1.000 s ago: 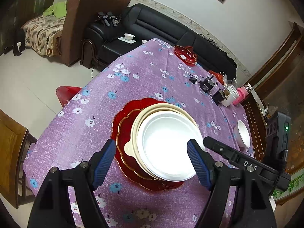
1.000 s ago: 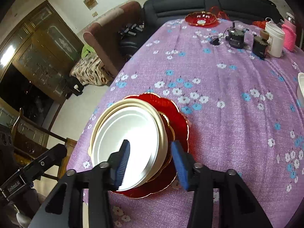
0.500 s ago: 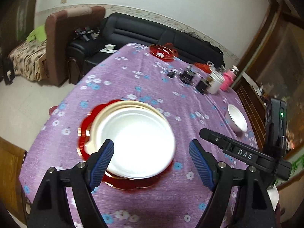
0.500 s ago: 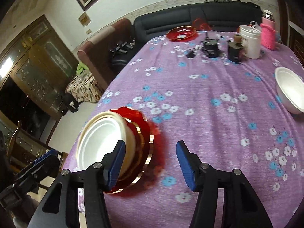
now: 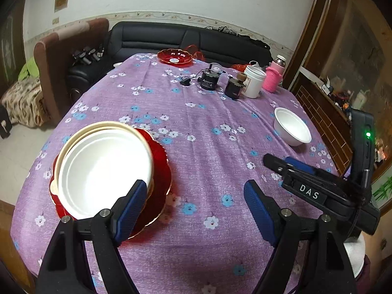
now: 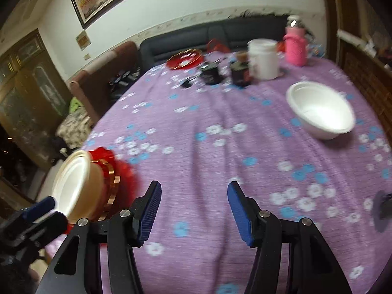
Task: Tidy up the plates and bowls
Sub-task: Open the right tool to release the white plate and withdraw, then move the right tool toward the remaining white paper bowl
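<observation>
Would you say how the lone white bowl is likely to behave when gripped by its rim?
The white bowl looks like thin foam, so probably very light and easily dented. It stands upright alone on the tablecloth; a nudge would likely slide or tip it.

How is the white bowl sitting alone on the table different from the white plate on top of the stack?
The white bowl is deep with steep walls; the white plate is wide and shallow. The bowl stands alone on the purple tablecloth; the plate rests on a cream plate and red plates. Both are plain white, upright and empty.
</observation>
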`<state>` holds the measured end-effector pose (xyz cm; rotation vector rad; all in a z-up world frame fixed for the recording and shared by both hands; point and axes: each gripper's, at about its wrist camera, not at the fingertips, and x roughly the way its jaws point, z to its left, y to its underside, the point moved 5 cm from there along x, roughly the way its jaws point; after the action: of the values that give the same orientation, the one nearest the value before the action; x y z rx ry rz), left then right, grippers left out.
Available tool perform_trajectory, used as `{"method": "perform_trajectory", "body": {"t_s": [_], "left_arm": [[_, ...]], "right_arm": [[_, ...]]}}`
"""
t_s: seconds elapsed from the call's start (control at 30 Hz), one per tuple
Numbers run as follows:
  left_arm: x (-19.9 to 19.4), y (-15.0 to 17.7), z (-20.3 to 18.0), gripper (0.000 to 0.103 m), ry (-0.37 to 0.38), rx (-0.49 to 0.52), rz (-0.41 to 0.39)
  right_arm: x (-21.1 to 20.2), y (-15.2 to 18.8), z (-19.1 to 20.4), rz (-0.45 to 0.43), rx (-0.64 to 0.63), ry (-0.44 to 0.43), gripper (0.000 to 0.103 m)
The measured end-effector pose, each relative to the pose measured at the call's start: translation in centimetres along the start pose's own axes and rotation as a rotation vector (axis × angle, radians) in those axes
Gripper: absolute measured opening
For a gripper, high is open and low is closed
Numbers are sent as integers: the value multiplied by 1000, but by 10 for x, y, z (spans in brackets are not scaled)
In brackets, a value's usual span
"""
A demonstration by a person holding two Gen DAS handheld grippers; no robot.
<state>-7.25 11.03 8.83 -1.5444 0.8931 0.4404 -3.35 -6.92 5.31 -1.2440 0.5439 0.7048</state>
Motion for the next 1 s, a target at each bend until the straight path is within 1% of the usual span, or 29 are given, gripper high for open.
{"method": "perform_trajectory", "body": {"t_s": [0.13,0.2,0.4,0.47,0.53,0.7,1.0], "left_arm": [[6,3,-10,81,-34,34,-6],[8,4,-15,81,-49,46,-10],[12,4,-26,81,-61,60,-21],[14,3,-30,81,-63,67,-22],[16,4,-34,81,-66,77,-23],[22,2,-43,81,-67,91,-19],[34,-2,-53,81,-77,110,-11]], "right_arm": [[-11,0,-19,-77,-47,127,65],[-16,-1,-26,-106,-60,165,65],[-33,-5,-43,-184,-81,238,68],[-40,-7,-45,-217,-99,271,72],[-46,-9,-45,-241,-120,294,74],[-51,-11,-43,-279,-160,331,76],[-47,-18,-53,-279,-156,345,77]]}}
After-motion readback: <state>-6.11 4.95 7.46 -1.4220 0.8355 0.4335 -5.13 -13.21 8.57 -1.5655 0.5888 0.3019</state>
